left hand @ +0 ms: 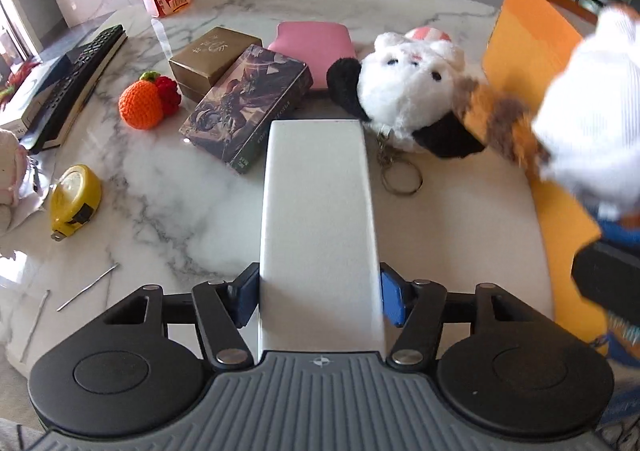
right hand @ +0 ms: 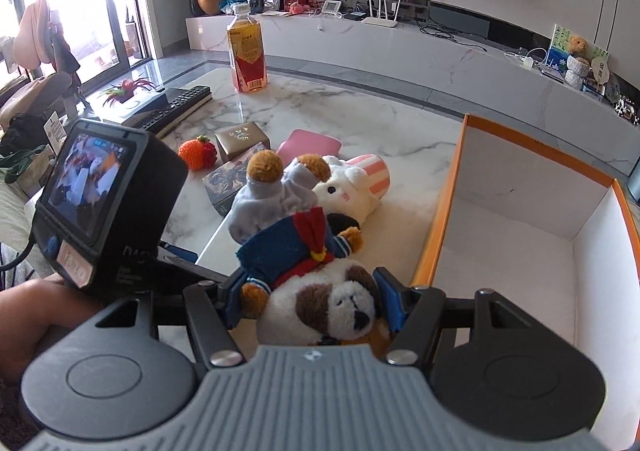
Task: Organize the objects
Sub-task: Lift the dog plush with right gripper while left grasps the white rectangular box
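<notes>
My left gripper (left hand: 319,299) is shut on a long white box (left hand: 318,211), its blue pads (left hand: 245,299) pressing both long sides just above the marble table (left hand: 192,211). In the right wrist view my right gripper (right hand: 312,301) is shut on a plush dog in a blue sailor top (right hand: 320,303), held head toward the camera, legs pointing away. The dog hangs over the table beside the open orange box with a white inside (right hand: 520,219). That plush shows blurred at the right of the left wrist view (left hand: 588,111), in front of the orange box (left hand: 524,51).
A white bunny plush with a keyring (left hand: 408,91) lies just past the white box. Behind it sit a pink pouch (left hand: 312,47), a dark patterned box (left hand: 248,103) and a gold box (left hand: 212,55). Left: crocheted orange (left hand: 142,105), yellow tape measure (left hand: 74,199), remote (left hand: 80,83), drink bottle (right hand: 247,51).
</notes>
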`<action>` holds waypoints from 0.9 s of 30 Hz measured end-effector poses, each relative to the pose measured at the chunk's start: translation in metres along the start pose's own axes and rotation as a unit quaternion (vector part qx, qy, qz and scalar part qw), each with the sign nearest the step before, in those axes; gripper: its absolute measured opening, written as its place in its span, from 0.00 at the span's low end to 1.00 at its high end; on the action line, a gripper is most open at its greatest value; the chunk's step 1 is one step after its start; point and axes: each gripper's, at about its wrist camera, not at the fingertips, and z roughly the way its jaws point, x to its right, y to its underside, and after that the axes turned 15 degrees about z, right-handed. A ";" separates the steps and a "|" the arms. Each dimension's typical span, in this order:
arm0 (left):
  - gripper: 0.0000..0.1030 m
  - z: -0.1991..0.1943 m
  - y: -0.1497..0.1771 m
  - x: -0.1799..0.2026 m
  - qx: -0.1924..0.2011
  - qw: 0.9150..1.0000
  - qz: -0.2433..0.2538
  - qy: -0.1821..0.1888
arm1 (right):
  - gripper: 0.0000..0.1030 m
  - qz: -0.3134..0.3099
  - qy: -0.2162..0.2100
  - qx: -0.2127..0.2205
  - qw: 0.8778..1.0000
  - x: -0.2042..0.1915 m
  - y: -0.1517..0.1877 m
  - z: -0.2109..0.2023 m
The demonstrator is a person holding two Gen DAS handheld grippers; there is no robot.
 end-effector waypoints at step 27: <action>0.84 0.002 0.007 -0.015 -0.005 1.000 -0.023 -0.010 | 0.63 -0.002 0.012 0.016 1.000 0.005 0.002 -0.005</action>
